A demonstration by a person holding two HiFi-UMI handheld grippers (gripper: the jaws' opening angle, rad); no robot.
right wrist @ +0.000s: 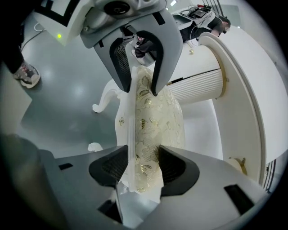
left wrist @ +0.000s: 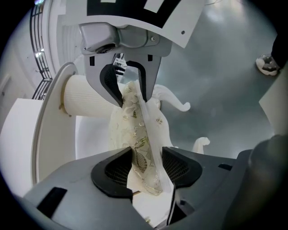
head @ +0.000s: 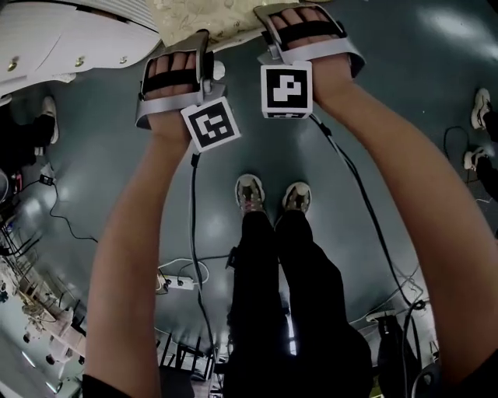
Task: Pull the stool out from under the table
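Observation:
The stool has a cream cushioned seat with a gold leaf pattern (head: 210, 15) and curled white legs (left wrist: 173, 99). It stands at the white table (head: 70, 39), next to the table's fluted pedestal (left wrist: 87, 96). My left gripper (left wrist: 146, 168) is shut on the seat's edge (left wrist: 139, 130), which fills the gap between its pads. My right gripper (right wrist: 137, 168) is shut on the same edge (right wrist: 153, 117), a little to the side. In the head view both grippers, left (head: 183, 58) and right (head: 299, 31), sit side by side on the seat's near rim. Each gripper view shows the other gripper ahead: the right one (left wrist: 128, 85) and the left one (right wrist: 137, 63).
The floor is grey-green. My own shoes (head: 250, 190) stand just behind the grippers. A power strip (head: 179, 282) and cables lie on the floor at the lower left. Another person's shoes (head: 481, 109) are at the right edge. The table's rim (right wrist: 238, 90) curves close beside the stool.

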